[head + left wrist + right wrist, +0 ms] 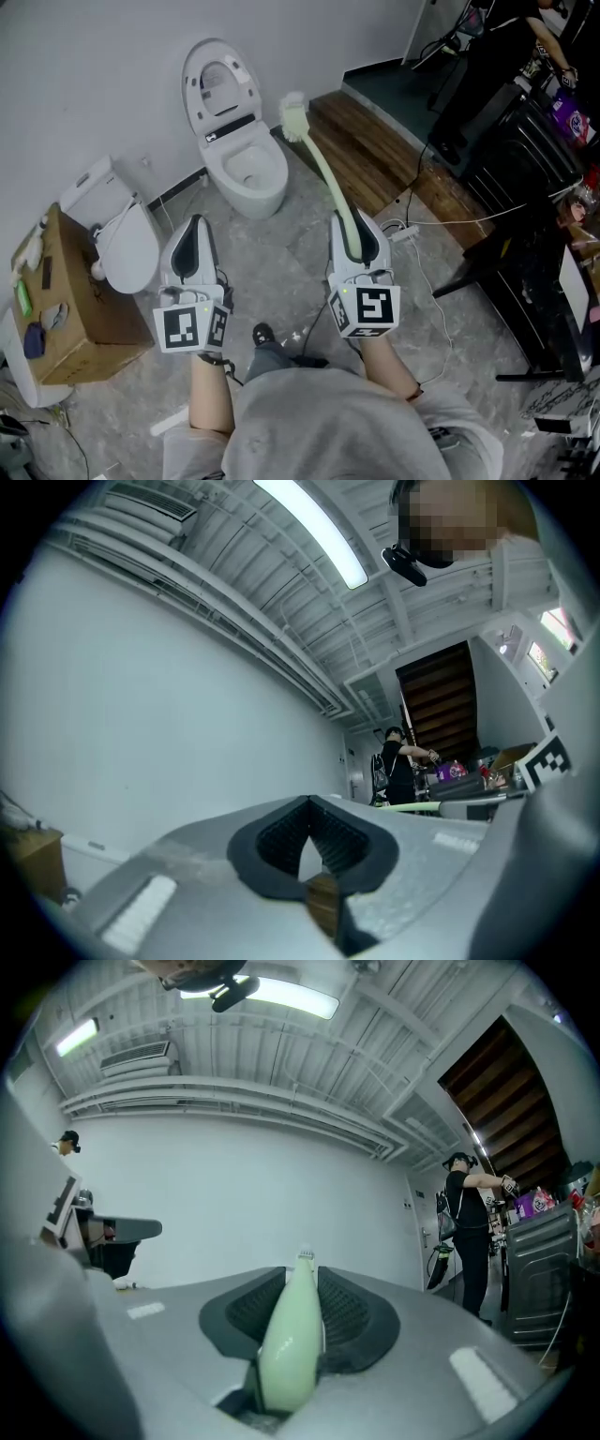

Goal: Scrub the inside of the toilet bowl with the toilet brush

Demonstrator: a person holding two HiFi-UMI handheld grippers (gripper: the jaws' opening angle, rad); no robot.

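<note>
- Toilet brush [323,169]: head view gives me its full length, slanting up from my right tongs [353,225] toward the open toilet [246,178], bristles outside the bowl.
- Only the right gripper view shows the pads clamped on its green handle.
- Left tongs [307,832] closed, empty.
- Grey stone floor [300,244]; wood platform [375,150] beyond.

Open floor in front of toilet; clutter L and R.
Floor [300,239] is left bare up to the toilet [258,199], whose lid [217,84] is raised against the wall [84,75], so the bowl [244,171] is left open from above. Passage is narrowed on the L by a second toilet [127,246] and a cardboard box [75,314], on the R by a wooden step [375,150], cables [405,231] and a black table [525,234].
</note>
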